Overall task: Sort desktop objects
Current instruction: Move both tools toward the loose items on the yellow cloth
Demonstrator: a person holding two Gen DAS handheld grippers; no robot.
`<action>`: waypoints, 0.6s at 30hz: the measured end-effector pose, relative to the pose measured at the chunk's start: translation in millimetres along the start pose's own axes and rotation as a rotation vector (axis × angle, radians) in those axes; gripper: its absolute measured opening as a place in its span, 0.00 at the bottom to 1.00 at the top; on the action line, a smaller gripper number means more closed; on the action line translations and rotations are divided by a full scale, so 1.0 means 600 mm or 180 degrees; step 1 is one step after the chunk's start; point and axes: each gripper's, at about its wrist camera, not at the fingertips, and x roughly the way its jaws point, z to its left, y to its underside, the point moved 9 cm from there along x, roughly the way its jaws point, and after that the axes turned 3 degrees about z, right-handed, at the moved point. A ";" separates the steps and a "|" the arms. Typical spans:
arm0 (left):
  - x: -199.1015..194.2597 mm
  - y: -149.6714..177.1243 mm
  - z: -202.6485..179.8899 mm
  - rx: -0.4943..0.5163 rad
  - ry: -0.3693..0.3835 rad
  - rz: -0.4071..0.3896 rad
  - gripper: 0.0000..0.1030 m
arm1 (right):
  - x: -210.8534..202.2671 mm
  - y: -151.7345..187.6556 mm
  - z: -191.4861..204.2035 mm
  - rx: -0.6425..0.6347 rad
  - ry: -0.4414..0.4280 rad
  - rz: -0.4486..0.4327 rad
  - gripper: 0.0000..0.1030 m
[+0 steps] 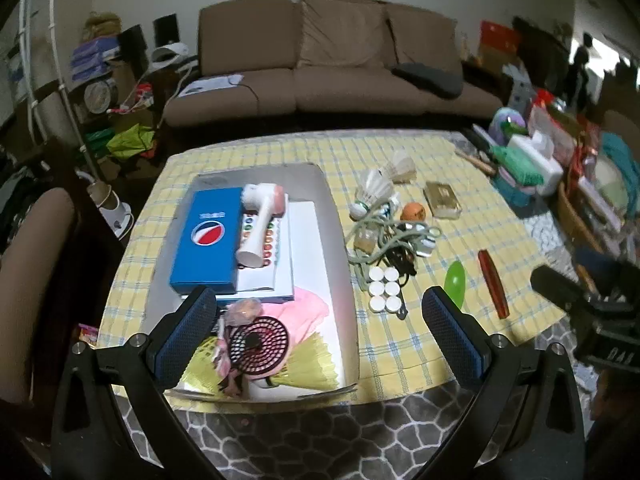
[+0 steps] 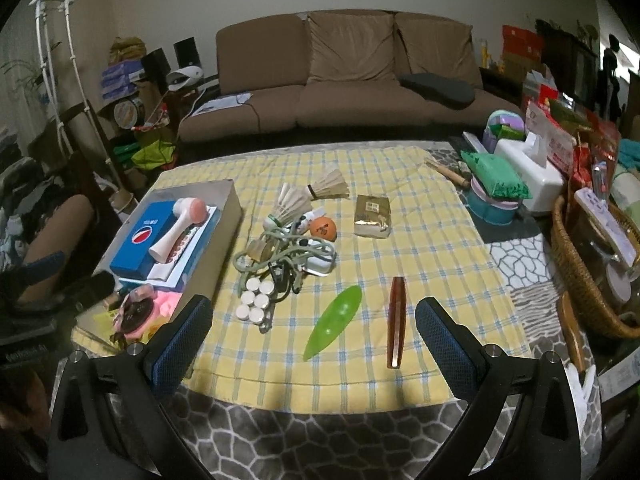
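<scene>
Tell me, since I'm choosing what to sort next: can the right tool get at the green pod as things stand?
Probably yes. The right tool is open and empty, and the green pod lies alone on the cloth just ahead of it, apart from the brown stick beside it.

From my right gripper point(image 2: 314, 344) I see the jaws spread wide with nothing between them, above the bench's checked cloth point(image 2: 432, 264). A green pod-shaped piece point(image 2: 332, 322) and a brown stick point(image 2: 397, 322) lie just ahead, apart from each other.
</scene>
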 end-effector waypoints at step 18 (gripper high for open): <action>0.163 -0.025 -0.150 0.0391 0.0185 0.0323 0.97 | 0.137 -0.068 -0.126 0.0256 0.0015 0.0338 0.99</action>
